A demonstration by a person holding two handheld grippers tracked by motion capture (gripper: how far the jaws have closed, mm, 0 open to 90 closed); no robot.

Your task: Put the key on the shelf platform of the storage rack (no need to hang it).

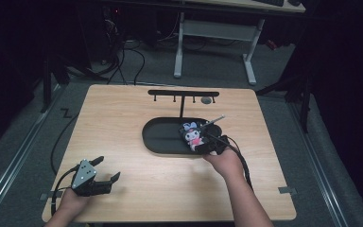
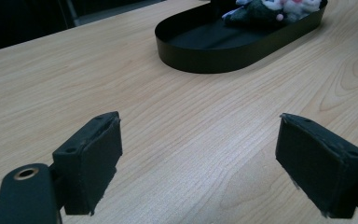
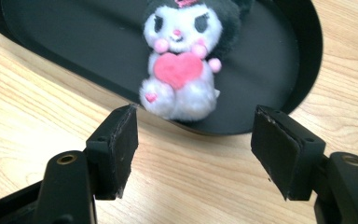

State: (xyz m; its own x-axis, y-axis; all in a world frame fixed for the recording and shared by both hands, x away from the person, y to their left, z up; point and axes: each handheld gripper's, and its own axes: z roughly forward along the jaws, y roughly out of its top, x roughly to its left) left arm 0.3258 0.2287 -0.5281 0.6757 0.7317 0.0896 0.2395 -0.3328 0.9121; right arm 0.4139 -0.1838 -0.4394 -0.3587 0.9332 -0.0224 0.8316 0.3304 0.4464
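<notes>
**Plush toy in the tray, both grippers empty**

Your wooden surface (image 1: pixel 137 113) carries a black oval tray (image 1: pixel 158 137) with a hook stand (image 1: pixel 183 94) rising behind it. Look at the tray's right end: the plush toy (image 3: pixel 179 65) lies there, face up, a pink heart on its chest, its feet at the near rim. Your right gripper (image 3: pixel 193 147) sits just short of that rim, jaws spread wide around nothing. Your left gripper (image 2: pixel 198 158) rests near the surface's front-left corner, well apart from the tray, jaws wide and empty.

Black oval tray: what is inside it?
Inside the black oval tray lies a plush toy holding a pink heart, at the end nearest the right tool. The floor beneath the toy is covered.
</notes>
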